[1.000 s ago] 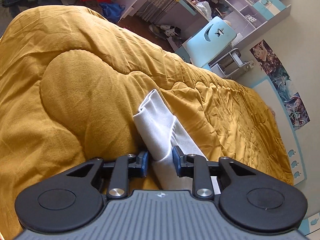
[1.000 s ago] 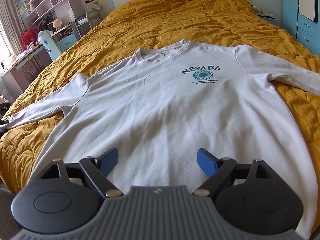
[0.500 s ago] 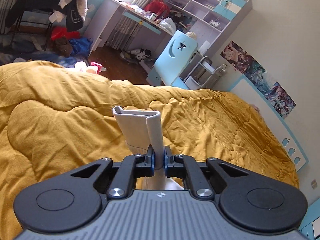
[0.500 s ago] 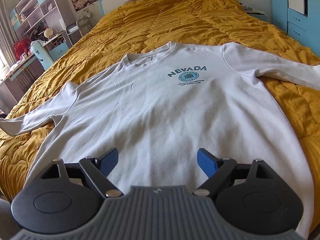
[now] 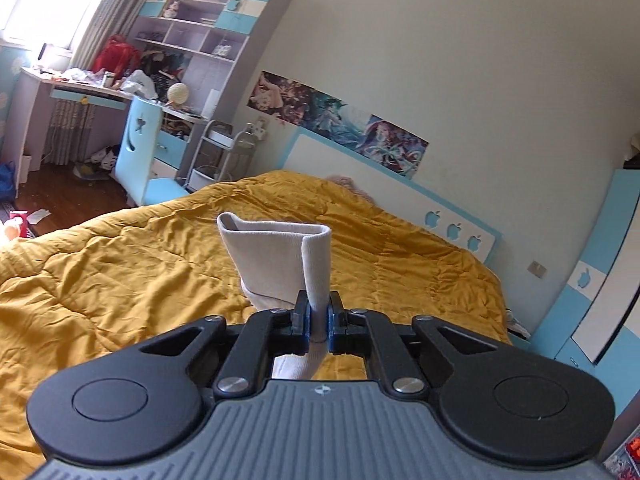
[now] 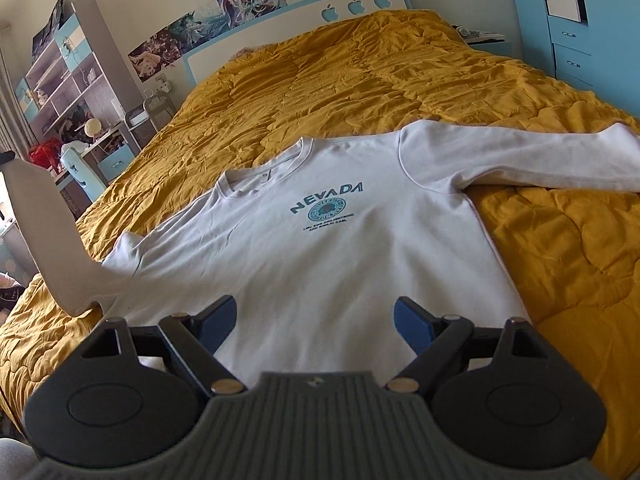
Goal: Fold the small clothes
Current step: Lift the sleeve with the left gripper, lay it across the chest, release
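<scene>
Across a quilted mustard bedspread (image 6: 360,80), crumpled and puffy in stitched squares: one pale grey sweatshirt (image 6: 340,264), soft matte knit, front up, ribbed round collar toward the headboard (image 6: 296,20), teal "NEVADA" lettering over a round emblem on the chest. Two long sleeves: right sleeve (image 6: 528,160) flat and stretched out sideways on the bedspread; left sleeve (image 6: 44,232) lifted off the bed, rising as a smooth curved band at the left edge of the right wrist view.

Left gripper (image 5: 319,316): jaws just closed, now pinched tight on the ribbed cuff (image 5: 280,260), blue pads pressed against the folded knit between them. Cuff standing up above the jaws as a flattened tube, open end on top, well clear of the bedspread. Gripper raised, aimed a little below level toward the headboard.

Right gripper (image 6: 314,320): jaws spread wide, two blue pads well apart, nothing between them but air. Tilted downward over the lower body of the sweatshirt; whether touching the cloth, cannot tell.

Headboard white with a light-blue border and three apple-shaped cutouts. Beyond the bed, one light-blue chair (image 5: 140,148) with moon and star cutouts.
</scene>
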Available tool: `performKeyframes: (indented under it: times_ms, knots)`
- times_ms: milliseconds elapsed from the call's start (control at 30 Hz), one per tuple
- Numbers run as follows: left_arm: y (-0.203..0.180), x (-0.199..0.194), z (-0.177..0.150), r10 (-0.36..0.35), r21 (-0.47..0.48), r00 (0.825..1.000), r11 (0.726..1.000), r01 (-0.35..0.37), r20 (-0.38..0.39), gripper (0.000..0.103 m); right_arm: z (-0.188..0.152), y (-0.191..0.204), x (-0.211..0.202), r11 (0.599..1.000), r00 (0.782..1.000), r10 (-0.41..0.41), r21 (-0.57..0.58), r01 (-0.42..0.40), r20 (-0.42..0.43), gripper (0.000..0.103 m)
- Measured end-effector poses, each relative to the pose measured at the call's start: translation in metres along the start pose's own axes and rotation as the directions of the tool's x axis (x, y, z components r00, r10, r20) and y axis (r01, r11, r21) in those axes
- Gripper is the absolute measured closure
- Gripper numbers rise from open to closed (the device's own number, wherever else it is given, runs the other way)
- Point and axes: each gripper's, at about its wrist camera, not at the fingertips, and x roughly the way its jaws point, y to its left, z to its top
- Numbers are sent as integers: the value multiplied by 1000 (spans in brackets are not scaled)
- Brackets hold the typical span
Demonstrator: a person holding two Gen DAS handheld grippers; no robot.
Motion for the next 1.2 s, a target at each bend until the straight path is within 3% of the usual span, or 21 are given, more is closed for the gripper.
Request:
performKeyframes:
  times_ms: [133,333,500,633,767,800,833,867,900,933,967,1067,1133,1200]
  knots:
    - [-58,13,-25,-61,40,998,997,62,-22,96,12,-14,29,991,986,-126,-47,121,-108,21]
    - [-133,36,-77,-137,125,987,981,147,-81,96,13,-47,30,999,999,-22,-27,23,30,21]
    - [-180,56,-119,-209,108,963,967,229,-170,96,-6,-72,46,993,997,65,100,-67,29,20]
    - [-213,63,-152,-265,115,937,948,296,-229,96,-8,-73,49,992,997,70,107,-74,43,21]
    - [-231,73,-184,-272,116,905,939,325,-327,95,-10,-75,52,989,996,75,123,-81,50,20]
    - [-233,75,-191,-282,120,889,931,344,-361,94,-10,-75,52,989,996,76,123,-81,51,20]
    - [-235,76,-198,-302,121,868,919,374,-395,93,-9,-75,52,989,996,76,123,-82,52,20]
    - [-237,77,-205,-328,120,839,902,415,-435,85,-10,-75,52,989,996,76,122,-82,53,20]
    - [-242,75,-213,-351,126,805,880,459,-477,71,-10,-75,53,989,996,77,120,-83,54,20]
    - [-242,71,-219,-369,132,788,864,486,-492,66,-12,-75,52,990,995,77,118,-83,57,20]
    - [-242,61,-229,-378,153,785,849,505,-491,61,-12,-76,53,989,995,77,118,-83,58,20]
    - [-236,34,-245,-343,251,800,824,508,-492,58,-13,-76,53,990,995,77,116,-84,58,20]
    - [-219,15,-253,-312,285,810,823,491,-496,58,-14,-76,53,990,995,76,115,-83,61,21]
    - [-198,-3,-255,-266,324,836,832,450,-480,56,-14,-76,54,991,995,74,110,-81,62,20]
